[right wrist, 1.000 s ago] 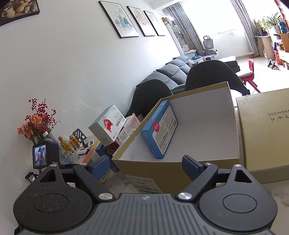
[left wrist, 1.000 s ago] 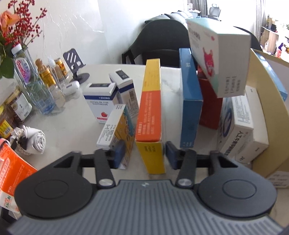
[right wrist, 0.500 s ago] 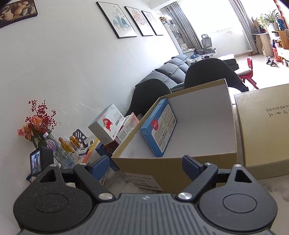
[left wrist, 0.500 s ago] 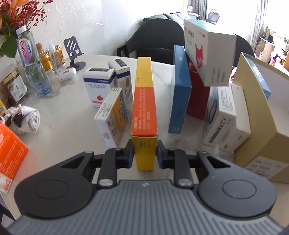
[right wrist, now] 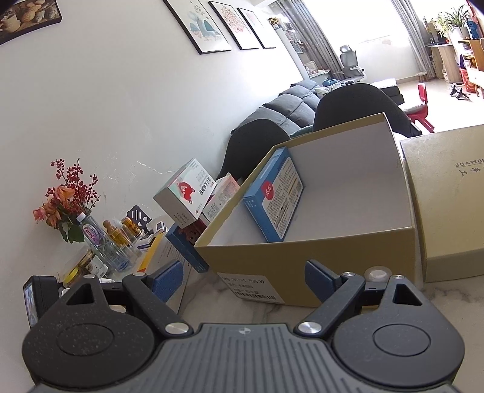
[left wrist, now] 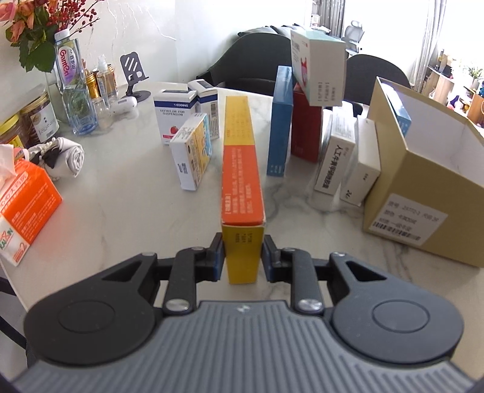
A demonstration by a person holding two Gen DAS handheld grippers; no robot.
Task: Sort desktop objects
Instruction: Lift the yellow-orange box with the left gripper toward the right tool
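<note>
A: Your left gripper (left wrist: 242, 257) is clamped on the near end of the long yellow-and-orange box (left wrist: 241, 169). Both blue pads press its narrow yellow sides, and the box stands on edge, reaching straight away from you across the marble worktop (left wrist: 127, 193).

B: And what sits around it?

A: Just to its left stands a small white, yellow and blue carton (left wrist: 192, 155), with two white-and-navy cartons (left wrist: 175, 116) behind that. To its right a tall blue box (left wrist: 279, 121) stands upright with a red box (left wrist: 305, 127) beyond it, and a white box with a red cartoon figure (left wrist: 317, 68) perches tilted on top of them. Two white cartons (left wrist: 348, 163) lean beside the open cardboard box (left wrist: 423, 193).

B: What about your other hand?

A: The fingers of your right gripper (right wrist: 245, 279) stand wide apart with nothing between them, pointing at the near wall of that cardboard box (right wrist: 332, 245). Inside it a blue carton with a red dot (right wrist: 275, 196) leans against the left wall. A flat beige lid (right wrist: 447, 205) lies just right of the box.

B: Anything at the far left?

A: Bottles, jars and a vase of red berries and orange flowers (left wrist: 33, 27) line the wall, with an orange tissue pack (left wrist: 24, 199) near the edge.
</note>
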